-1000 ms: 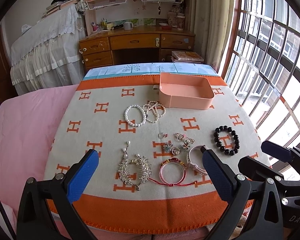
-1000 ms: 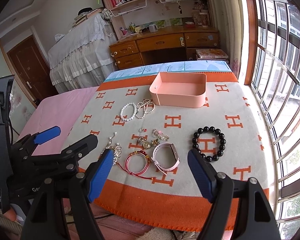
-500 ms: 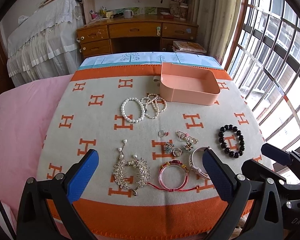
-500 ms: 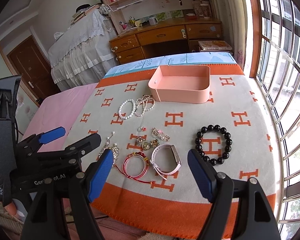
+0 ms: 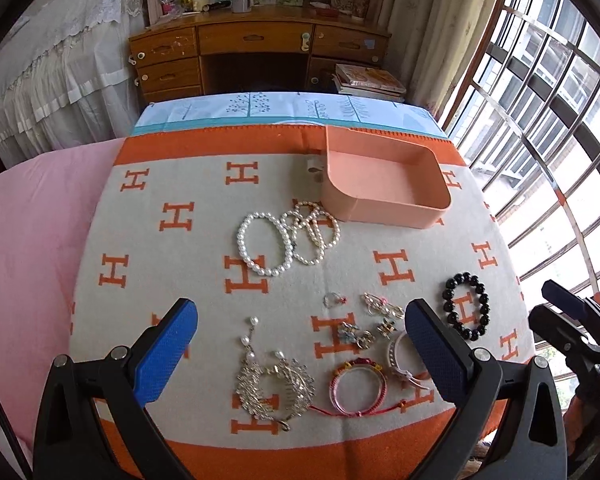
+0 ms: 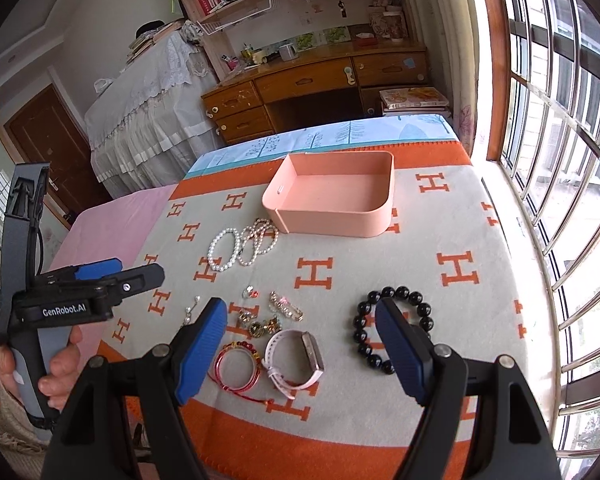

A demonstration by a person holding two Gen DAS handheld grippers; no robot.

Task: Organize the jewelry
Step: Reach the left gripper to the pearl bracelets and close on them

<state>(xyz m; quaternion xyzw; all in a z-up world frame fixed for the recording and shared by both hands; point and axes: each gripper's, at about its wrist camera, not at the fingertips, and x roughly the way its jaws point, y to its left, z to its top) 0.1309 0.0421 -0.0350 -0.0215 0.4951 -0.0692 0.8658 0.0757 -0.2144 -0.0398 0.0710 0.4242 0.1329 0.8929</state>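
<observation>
An empty pink box [image 5: 384,184] [image 6: 332,200] stands at the far side of an orange-and-cream blanket. Pearl bracelets [image 5: 284,240] [image 6: 240,246] lie in front of it. Nearer lie a black bead bracelet [image 5: 466,306] [image 6: 392,328], a pink watch [image 6: 300,356], a red bangle [image 5: 358,386] [image 6: 236,368], silver earrings [image 5: 272,380] and small rings and brooches [image 5: 360,320] [image 6: 268,314]. My left gripper [image 5: 300,356] is open above the earrings and bangle. My right gripper [image 6: 302,348] is open above the watch. Both are empty.
The blanket [image 5: 180,280] covers a bed with a pink sheet [image 5: 28,240] at left. A wooden desk [image 5: 256,52] and bookshelves stand beyond. Barred windows [image 6: 560,120] run along the right. The left gripper and the hand holding it show in the right wrist view [image 6: 60,308].
Both grippers have moved forward and lower over the blanket, so the jewelry sits closer and larger. Both stay open. No jewelry has moved.
</observation>
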